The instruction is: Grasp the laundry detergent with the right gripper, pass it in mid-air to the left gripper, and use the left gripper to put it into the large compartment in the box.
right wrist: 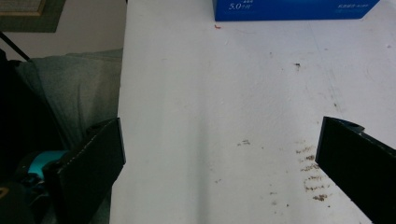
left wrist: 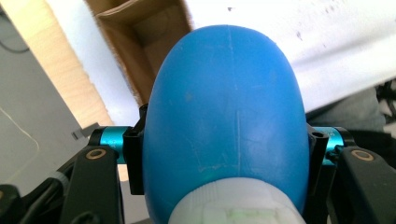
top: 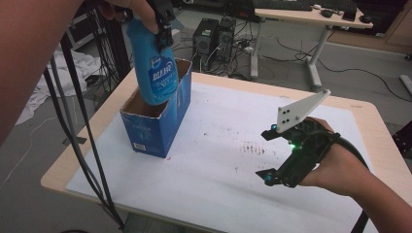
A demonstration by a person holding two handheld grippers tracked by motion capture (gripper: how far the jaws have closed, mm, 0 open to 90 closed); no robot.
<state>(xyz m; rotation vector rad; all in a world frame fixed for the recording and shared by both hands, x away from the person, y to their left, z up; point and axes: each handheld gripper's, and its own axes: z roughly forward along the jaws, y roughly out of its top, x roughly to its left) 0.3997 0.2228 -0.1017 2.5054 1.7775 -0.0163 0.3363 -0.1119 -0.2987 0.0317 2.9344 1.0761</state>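
Blue bottle [top: 156, 68] hung upright, base dipped into open blue cardboard box [top: 150, 127] (brown inside) standing on table's left part.

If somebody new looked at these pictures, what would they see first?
Probably the big blue bottle, held upright by the left gripper with its bottom end just inside the open blue box at the table's far left. Next, the right gripper near the right edge, jaws open and holding nothing, just above the white table cover. Beside it are brown smudges on the white.
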